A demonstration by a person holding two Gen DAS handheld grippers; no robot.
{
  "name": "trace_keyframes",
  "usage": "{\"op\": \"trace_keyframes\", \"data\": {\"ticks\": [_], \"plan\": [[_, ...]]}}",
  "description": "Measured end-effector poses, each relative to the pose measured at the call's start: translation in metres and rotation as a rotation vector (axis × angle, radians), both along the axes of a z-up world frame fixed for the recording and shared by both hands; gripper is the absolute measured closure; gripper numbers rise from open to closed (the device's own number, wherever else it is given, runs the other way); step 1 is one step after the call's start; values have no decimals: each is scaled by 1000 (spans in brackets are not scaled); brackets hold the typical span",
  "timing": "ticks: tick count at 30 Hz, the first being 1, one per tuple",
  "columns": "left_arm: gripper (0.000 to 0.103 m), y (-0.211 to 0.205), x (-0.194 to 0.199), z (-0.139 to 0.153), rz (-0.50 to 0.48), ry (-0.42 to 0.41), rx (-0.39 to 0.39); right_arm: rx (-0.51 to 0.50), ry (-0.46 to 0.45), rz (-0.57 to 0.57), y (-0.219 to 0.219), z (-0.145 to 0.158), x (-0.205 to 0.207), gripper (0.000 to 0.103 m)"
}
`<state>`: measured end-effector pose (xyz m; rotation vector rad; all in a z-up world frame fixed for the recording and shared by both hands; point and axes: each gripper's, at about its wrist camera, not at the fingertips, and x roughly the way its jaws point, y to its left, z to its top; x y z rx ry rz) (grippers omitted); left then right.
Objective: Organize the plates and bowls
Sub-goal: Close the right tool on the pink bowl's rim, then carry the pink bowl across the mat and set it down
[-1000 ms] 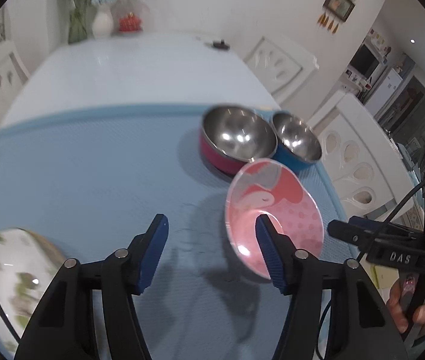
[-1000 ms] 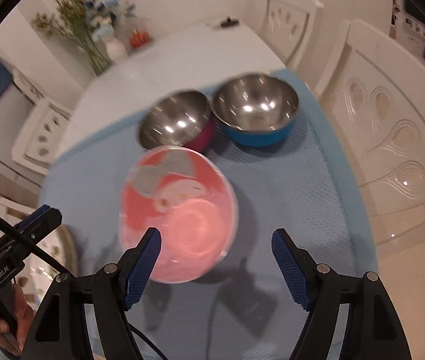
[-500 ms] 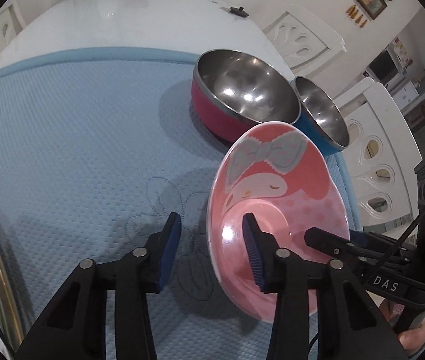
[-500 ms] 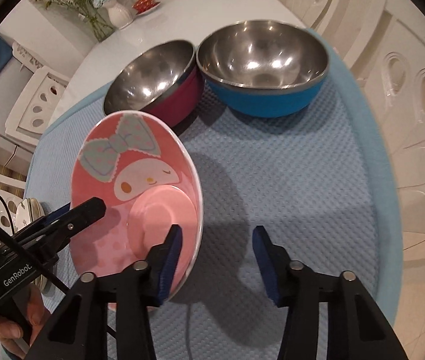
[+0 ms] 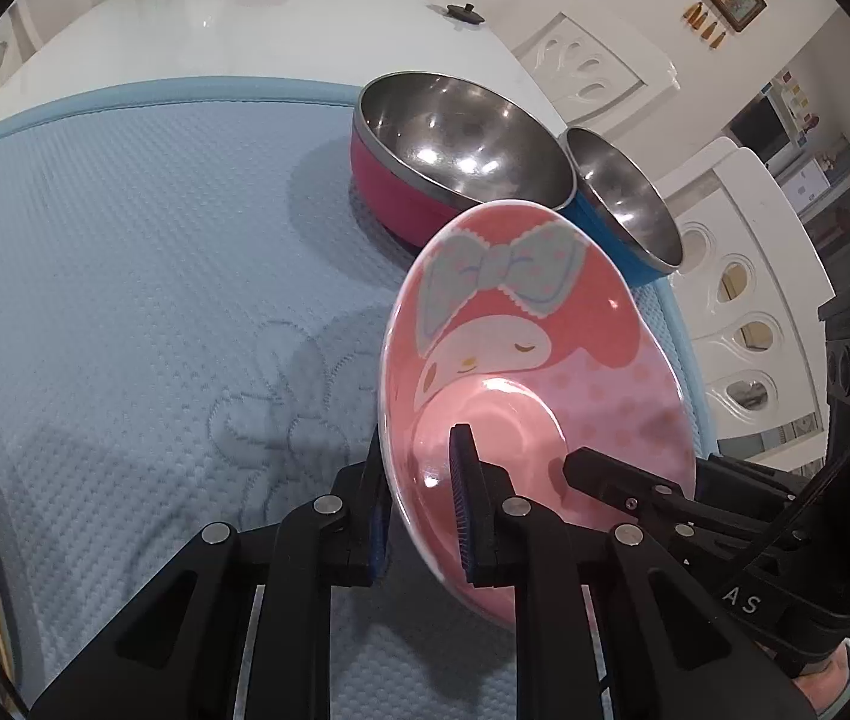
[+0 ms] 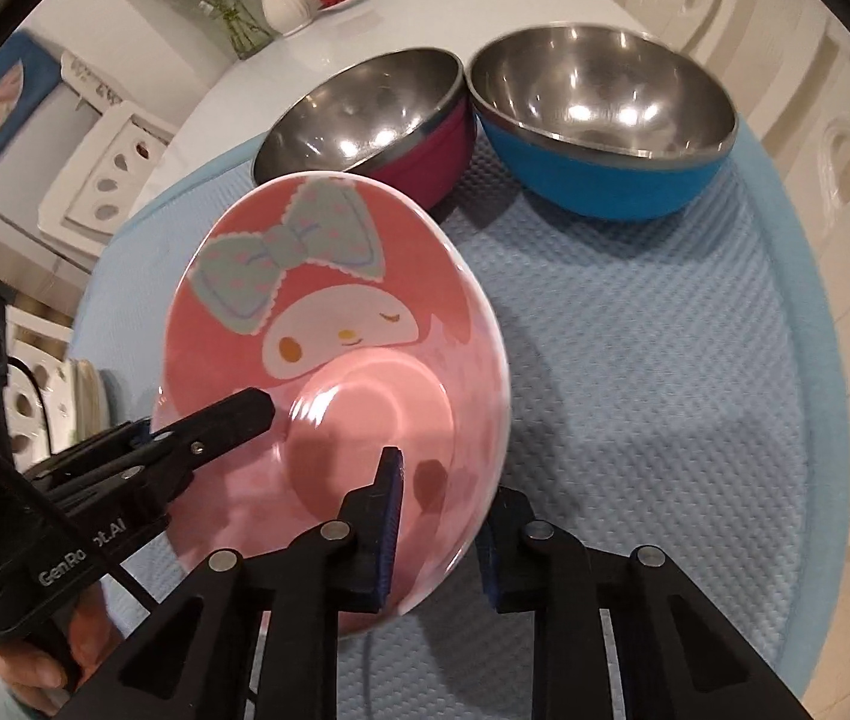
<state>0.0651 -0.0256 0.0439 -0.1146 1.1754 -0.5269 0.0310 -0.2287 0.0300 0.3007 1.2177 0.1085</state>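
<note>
A pink round cartoon-printed plate [image 5: 544,360] is clamped at its rim by the left gripper [image 5: 419,510], above a light blue textured mat [image 5: 125,270].

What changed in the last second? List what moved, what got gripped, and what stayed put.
Both grippers came down and closed: the left gripper and right gripper now pinch opposite rims of the pink plate, where a second ago both were open. The red bowl and blue bowl stayed side by side on the blue mat.
</note>
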Motion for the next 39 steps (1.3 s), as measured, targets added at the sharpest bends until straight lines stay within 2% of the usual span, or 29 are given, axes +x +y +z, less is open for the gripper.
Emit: {"op": "trace_keyframes", "data": {"ticks": [17,27,31,39], "plan": [[88,7,-26,18,-26,-40,-26,21,-28,14,-6,19,-22,82],[88,23,-46,41,3,-94,-42,25,-63,55,6,38,-38,82],[88,24,-53,48,2,-127,-14,19,-72,79,14,41,-41,82],[88,39,-74,30,11,-81,8,30,-9,115,31,25,-55,82]]}}
